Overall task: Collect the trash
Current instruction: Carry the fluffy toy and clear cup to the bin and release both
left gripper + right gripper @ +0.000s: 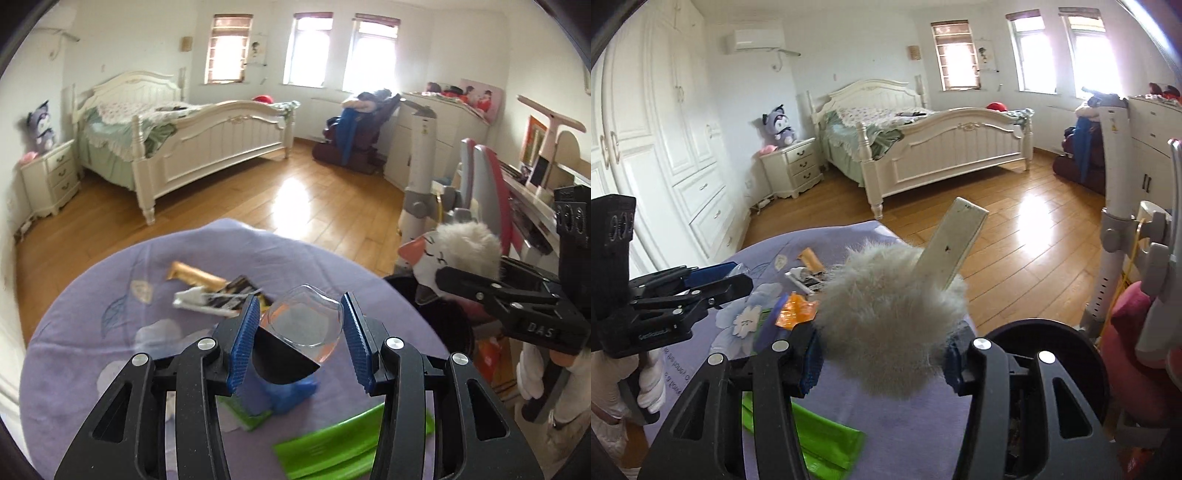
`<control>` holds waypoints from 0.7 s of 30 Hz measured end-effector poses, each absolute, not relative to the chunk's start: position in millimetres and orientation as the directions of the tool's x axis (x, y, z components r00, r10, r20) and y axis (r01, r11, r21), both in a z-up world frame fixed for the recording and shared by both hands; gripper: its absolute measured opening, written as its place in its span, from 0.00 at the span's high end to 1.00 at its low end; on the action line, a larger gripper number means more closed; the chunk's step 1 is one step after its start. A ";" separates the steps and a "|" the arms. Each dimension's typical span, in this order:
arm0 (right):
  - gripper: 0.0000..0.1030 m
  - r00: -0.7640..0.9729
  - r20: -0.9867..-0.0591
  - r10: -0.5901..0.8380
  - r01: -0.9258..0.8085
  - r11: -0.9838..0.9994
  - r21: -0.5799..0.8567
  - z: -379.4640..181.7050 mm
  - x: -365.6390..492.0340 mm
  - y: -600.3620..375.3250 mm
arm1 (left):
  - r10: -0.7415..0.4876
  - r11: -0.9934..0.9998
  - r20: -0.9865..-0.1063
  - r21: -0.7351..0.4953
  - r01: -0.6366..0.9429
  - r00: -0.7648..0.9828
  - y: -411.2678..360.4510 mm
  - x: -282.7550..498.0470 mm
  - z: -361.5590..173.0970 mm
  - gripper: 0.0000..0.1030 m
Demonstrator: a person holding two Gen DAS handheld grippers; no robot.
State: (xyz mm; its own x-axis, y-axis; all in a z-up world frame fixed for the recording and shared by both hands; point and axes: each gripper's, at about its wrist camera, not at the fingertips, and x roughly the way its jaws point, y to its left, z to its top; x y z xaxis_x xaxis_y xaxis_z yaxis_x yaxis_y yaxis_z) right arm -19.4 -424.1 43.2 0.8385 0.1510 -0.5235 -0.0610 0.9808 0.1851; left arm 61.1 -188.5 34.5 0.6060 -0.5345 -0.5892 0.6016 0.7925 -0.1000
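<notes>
Clear plastic cup [304, 321] sits clamped in my left fingers [301, 330], lifted above the lavender desk [92, 288]. My right fingers [882, 362] hold a furry plush [890, 317] near the black bin [1067, 354] on the right. Carry stage, I judge: next, both loads go over that bin before letting go. Wrappers [218, 291] remain farther back.

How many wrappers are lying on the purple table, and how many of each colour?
Gold wrapper: 1
Orange wrapper: 1
Black-and-white wrapper: 1
Green wrappers: 2, one bright, one pale
Total: 5
</notes>
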 end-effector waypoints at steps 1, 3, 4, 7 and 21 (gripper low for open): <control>0.51 0.841 -0.523 0.134 -0.041 0.982 0.186 42.0 -18.5 -433.4 | -0.552 0.774 -0.586 -0.097 0.625 0.593 -204.9 58.0 36.3 0.55; 0.51 0.845 -0.525 0.102 0.000 0.982 0.191 40.0 -23.1 -452.0 | -0.580 0.749 -0.583 -0.106 0.654 0.569 -224.2 55.4 36.7 0.55; 0.51 0.846 -0.525 0.089 0.017 0.981 0.193 38.4 -23.1 -458.8 | -0.590 0.738 -0.583 -0.107 0.666 0.559 -235.7 53.6 36.6 0.55; 0.51 0.847 -0.530 0.052 0.064 0.978 0.198 32.3 -25.8 -479.1 | -0.611 0.709 -0.587 -0.107 0.697 0.531 -262.9 51.2 32.9 0.55; 0.51 0.810 -0.587 -0.022 0.190 0.955 0.227 -7.3 -39.2 -541.4 | -0.659 0.627 -0.640 -0.176 0.759 0.396 -356.8 62.9 -6.2 0.55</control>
